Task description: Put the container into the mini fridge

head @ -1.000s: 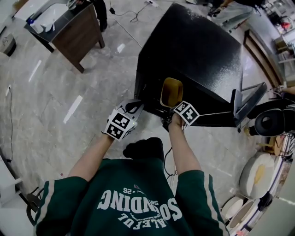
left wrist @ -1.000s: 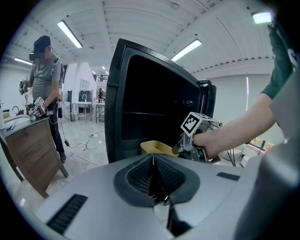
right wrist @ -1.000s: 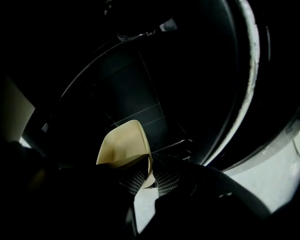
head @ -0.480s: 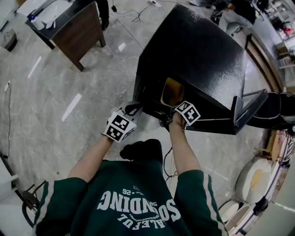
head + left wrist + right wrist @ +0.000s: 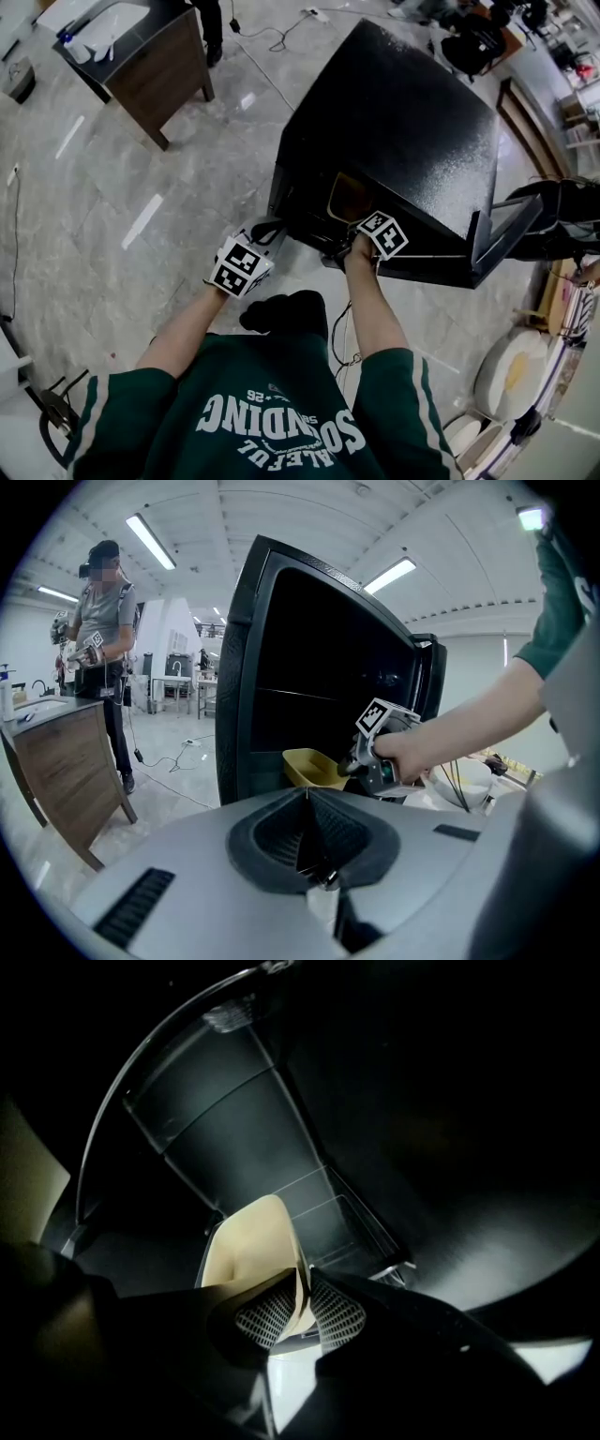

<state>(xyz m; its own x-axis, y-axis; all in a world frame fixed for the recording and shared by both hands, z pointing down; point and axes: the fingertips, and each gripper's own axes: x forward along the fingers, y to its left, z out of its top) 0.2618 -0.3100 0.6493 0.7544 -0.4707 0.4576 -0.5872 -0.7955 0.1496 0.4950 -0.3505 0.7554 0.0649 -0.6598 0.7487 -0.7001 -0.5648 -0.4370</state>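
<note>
The yellow container (image 5: 349,194) sits partway inside the black mini fridge (image 5: 394,122), whose door (image 5: 506,223) hangs open on the right. My right gripper (image 5: 354,231) is shut on the container's near rim; in the right gripper view its jaws (image 5: 302,1299) pinch the pale wall of the container (image 5: 246,1241) inside the dark fridge, in front of a wire shelf (image 5: 342,1227). My left gripper (image 5: 266,231) hovers at the fridge's lower left corner. In the left gripper view its jaws (image 5: 307,795) are shut on nothing, with the container (image 5: 312,767) and right gripper (image 5: 375,761) ahead.
A wooden desk (image 5: 155,56) stands on the marble floor at upper left, with cables (image 5: 267,23) beyond it. A person (image 5: 101,621) stands by that desk. White round objects (image 5: 511,370) lie at lower right.
The right gripper has pushed the yellow container deeper into the fridge, so less of it shows from above. The left gripper has stayed near the fridge's corner.
</note>
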